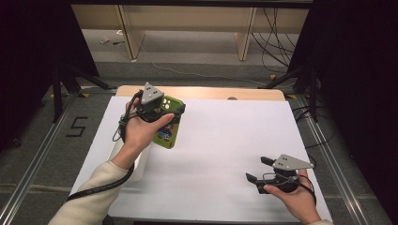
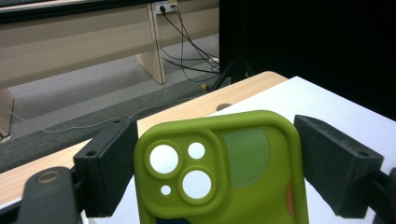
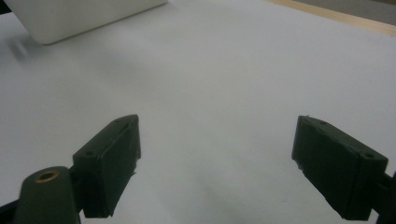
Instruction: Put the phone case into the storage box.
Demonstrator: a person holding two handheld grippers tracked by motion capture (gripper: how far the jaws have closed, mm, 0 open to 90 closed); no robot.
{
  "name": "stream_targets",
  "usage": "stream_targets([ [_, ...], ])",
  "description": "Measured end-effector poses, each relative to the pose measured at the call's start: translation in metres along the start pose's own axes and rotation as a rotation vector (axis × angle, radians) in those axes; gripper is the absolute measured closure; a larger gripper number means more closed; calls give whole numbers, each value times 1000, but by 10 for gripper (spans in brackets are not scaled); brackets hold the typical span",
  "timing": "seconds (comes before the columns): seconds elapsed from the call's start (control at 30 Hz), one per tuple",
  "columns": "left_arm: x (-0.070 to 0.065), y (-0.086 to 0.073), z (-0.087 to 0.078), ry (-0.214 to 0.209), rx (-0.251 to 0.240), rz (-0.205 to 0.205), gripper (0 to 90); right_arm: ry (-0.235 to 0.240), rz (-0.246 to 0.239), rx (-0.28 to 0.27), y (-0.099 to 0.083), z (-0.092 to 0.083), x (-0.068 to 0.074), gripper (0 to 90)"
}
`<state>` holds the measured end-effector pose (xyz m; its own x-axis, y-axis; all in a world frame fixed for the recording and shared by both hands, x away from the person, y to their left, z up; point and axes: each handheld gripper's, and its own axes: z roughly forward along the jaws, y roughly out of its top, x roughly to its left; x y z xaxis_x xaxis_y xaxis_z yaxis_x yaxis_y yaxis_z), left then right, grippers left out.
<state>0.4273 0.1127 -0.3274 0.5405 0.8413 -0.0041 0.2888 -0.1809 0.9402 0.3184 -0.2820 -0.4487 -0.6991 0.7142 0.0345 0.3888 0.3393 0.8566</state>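
At the far left of the table (image 1: 220, 140), a green phone case (image 1: 167, 123) is held by the left hand-held gripper (image 1: 159, 108), its two pads pressed on the case's long edges near the camera holes. The right hand-held gripper (image 1: 259, 169) is kept near the right edge, wide open, with nothing between its pads. A white box (image 1: 138, 164) lies near the left forearm. The case should be carried level, and the grip kept firm so that no slipping is caused.

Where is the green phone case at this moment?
The green phone case is at the left of the high view, between the jaws of the left gripper, over the white table cover, just right of the white box.
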Motion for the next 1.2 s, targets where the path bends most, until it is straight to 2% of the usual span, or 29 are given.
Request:
stream_targets([
  [1.2,15,5,-9,45,-23,-23,163,0,-1,-1,0,0,0,164],
])
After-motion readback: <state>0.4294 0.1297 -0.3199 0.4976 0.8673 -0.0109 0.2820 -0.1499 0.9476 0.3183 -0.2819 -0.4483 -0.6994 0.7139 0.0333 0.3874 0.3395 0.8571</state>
